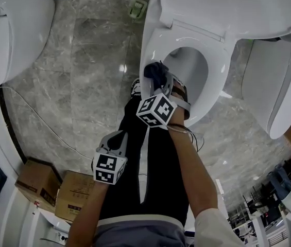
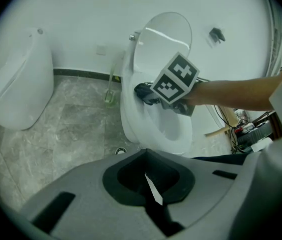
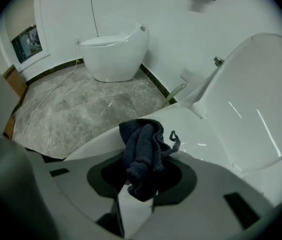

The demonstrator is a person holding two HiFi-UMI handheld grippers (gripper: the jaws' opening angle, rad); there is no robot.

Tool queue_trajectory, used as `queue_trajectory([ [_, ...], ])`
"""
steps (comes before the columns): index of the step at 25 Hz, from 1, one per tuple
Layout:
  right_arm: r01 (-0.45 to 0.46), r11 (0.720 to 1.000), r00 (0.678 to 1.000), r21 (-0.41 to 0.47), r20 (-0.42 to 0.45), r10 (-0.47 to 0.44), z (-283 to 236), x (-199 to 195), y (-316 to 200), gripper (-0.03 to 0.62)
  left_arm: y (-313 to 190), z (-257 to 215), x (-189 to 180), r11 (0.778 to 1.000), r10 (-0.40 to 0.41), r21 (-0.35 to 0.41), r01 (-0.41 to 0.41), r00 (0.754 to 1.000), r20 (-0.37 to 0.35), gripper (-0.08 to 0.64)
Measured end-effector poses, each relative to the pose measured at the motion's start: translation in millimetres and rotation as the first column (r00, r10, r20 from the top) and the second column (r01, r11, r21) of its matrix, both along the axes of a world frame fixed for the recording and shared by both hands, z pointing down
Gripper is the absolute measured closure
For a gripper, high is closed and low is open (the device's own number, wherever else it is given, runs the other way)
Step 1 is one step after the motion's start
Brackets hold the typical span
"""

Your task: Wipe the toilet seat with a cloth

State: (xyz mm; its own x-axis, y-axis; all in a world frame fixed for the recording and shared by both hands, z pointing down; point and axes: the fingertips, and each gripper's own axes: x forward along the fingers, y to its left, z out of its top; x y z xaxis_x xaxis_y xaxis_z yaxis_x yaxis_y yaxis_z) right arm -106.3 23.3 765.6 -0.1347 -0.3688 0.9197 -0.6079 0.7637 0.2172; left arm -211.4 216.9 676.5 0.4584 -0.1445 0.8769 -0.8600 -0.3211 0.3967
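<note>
Firmly, the right claw [image 1: 161, 86] clamps a dark blue cloth [image 1: 154, 71] against the left rim of the toilet seat [image 1: 218, 81]; the left claw [image 1: 115, 142] hangs closed and empty, nearer.

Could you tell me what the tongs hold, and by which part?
The right tongs pinch the cloth by its bunched end; the left tongs hold nothing.

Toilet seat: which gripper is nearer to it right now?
Right. The right gripper holds the dark cloth at the toilet seat rim; the left gripper hangs back beside the person's leg, jaws shut, clear of the seat.
</note>
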Motion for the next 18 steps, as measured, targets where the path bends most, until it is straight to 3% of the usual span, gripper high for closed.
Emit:
queue_trajectory([
  [5,0.078,0.997,0.997,0.010,-0.028,-0.078,1.5,-1.5,18.6,0.479,-1.8,0.8,-1.3,1.000,0.030,-0.011,-0.029,1.000,0.004,0.551],
  [10,0.096,0.995,0.995,0.000,-0.022,-0.096,3.2,-0.2,36.0,0.479,-10.2,-0.3,0.6,0.991,0.126,0.034,-0.128,0.991,0.048,0.551],
  [18,0.149,0.989,0.989,-0.020,-0.007,-0.149,3.6,3.3,67.9,0.479,-17.0,2.6,1.1,0.997,0.074,-0.008,-0.074,0.997,0.018,0.551],
])
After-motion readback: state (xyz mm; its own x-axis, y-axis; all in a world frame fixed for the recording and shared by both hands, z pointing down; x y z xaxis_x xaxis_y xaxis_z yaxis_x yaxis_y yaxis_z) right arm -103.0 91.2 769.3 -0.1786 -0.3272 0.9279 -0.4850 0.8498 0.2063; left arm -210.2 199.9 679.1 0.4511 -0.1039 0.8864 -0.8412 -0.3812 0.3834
